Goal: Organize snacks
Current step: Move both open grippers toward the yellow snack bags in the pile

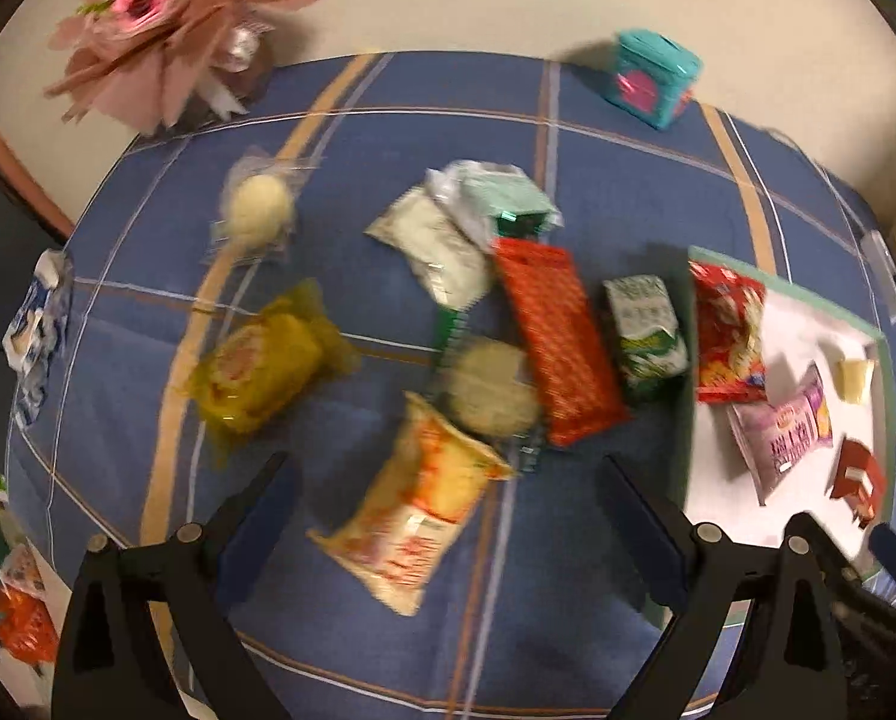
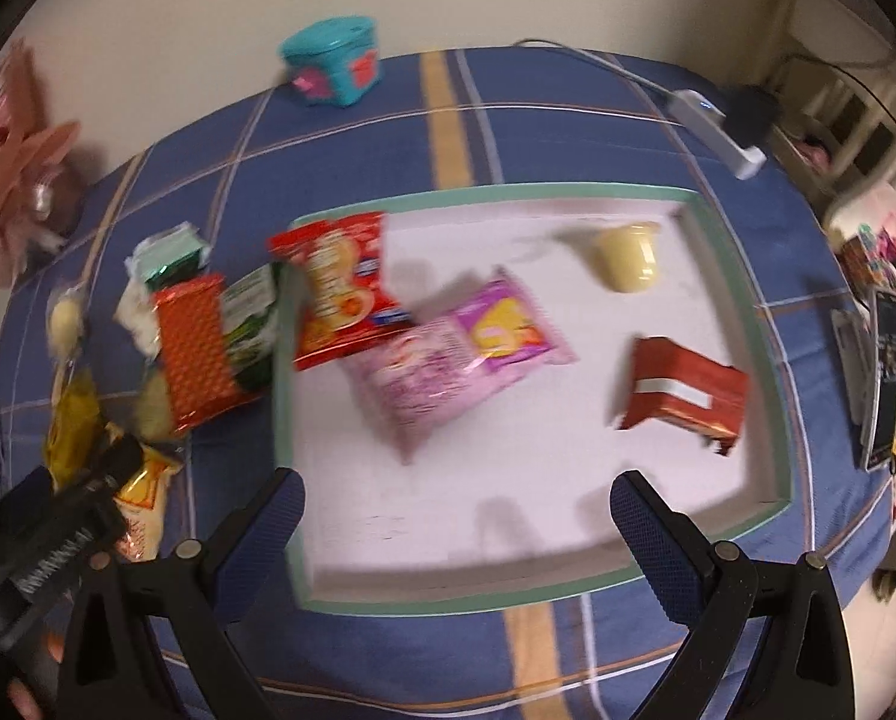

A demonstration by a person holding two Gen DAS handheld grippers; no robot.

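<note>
Loose snacks lie on the blue checked cloth: an orange-and-cream packet, a yellow packet, a red-orange bar, a green carton and a round white cake. My left gripper hangs open just above the orange-and-cream packet, holding nothing. A white tray with a green rim holds a red chip bag, a pink packet, a red box and a yellow cup. My right gripper is open over the tray's near side, empty.
A teal tin stands at the far table edge, and a pink paper bouquet at the far left. A white cable adapter lies far right. More packets sit at the near left. The left gripper's body shows in the right wrist view.
</note>
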